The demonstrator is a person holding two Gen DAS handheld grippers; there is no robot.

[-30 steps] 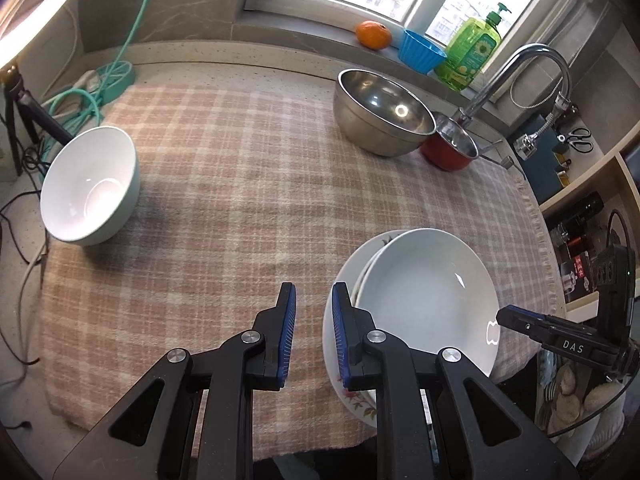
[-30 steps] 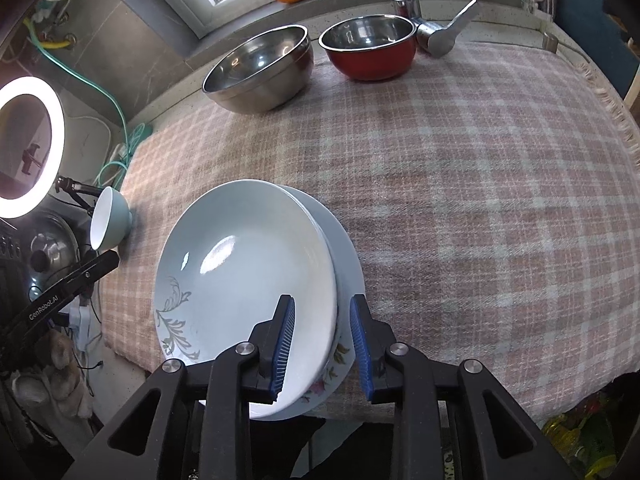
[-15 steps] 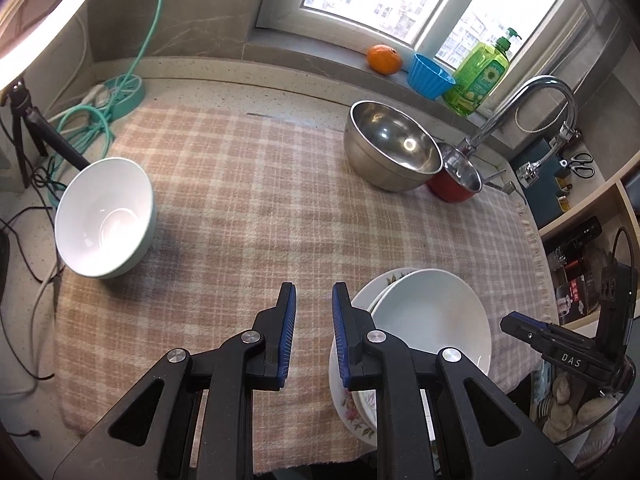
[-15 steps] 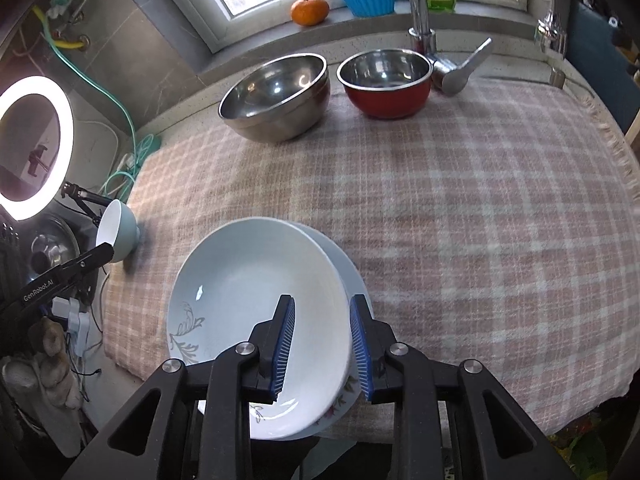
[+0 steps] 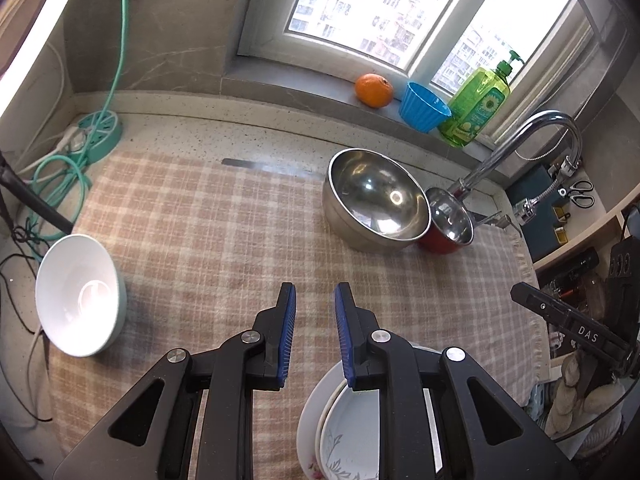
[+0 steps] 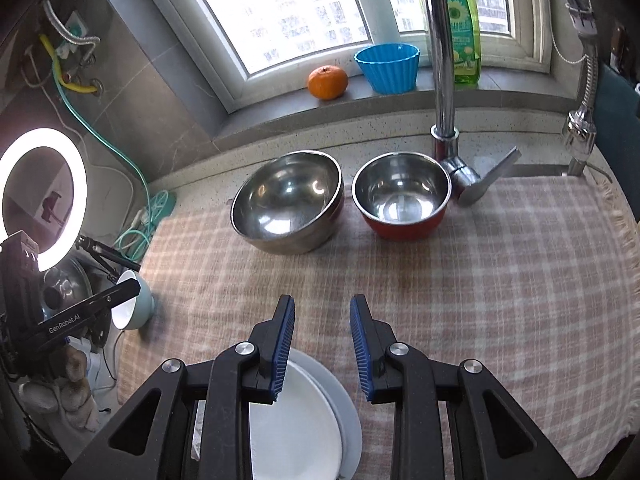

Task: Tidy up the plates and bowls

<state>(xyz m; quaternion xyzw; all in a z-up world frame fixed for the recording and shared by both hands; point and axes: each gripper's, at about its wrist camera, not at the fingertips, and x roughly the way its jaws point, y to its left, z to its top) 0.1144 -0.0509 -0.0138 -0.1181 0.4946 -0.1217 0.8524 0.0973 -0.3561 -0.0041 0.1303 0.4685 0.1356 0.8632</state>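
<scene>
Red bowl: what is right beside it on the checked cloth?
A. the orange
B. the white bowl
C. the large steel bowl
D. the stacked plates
C: in the right wrist view the red bowl sits next to the large steel bowl at the far edge of the cloth, while the white bowl is off at the left edge and the stacked plates lie near the camera.

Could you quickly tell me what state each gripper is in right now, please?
Left gripper: jaws opening, nothing between them.
Right gripper: open, holding nothing.
</scene>
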